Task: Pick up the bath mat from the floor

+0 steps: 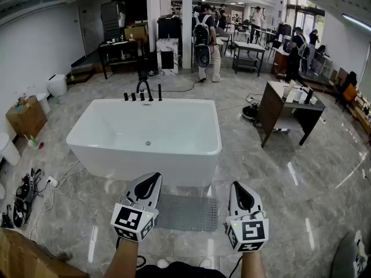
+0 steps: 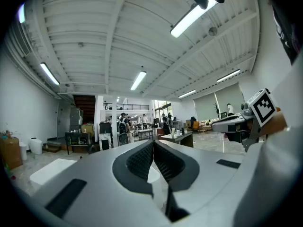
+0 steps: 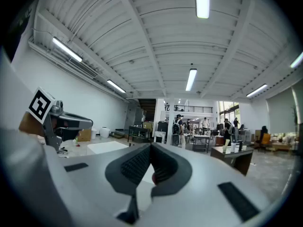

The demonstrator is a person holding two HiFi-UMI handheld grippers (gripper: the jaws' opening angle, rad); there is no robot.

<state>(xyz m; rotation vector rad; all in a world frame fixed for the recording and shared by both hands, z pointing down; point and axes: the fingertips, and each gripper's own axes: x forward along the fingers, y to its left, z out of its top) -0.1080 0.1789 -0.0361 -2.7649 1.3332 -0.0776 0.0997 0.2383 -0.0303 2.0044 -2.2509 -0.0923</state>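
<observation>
The grey bath mat [image 1: 188, 212] is lying flat on the floor [image 1: 290, 207], showing between the left tongs [image 1: 148, 185] and the right tongs [image 1: 242, 194], below them and untouched. Both tongs are sitting fully closed, gripping nothing. The white bathtub [image 1: 145, 133] is standing just beyond them.

The head view looks from above, forward and steeply down, over the left gripper [image 1: 152, 178] and right gripper [image 1: 236, 185] at its lower edge to the bathtub [image 1: 145, 135] and the floor [image 1: 243, 155] beyond. Each gripper view sits close behind its own jaws and faces level the same way, taking in much ceiling [image 2: 118, 41]. All three share the bathtub, the dark desk [image 1: 287, 106] and the people [image 1: 206, 33] by the pillar [image 1: 186, 25]. Each gripper view catches the other gripper at its edge
</observation>
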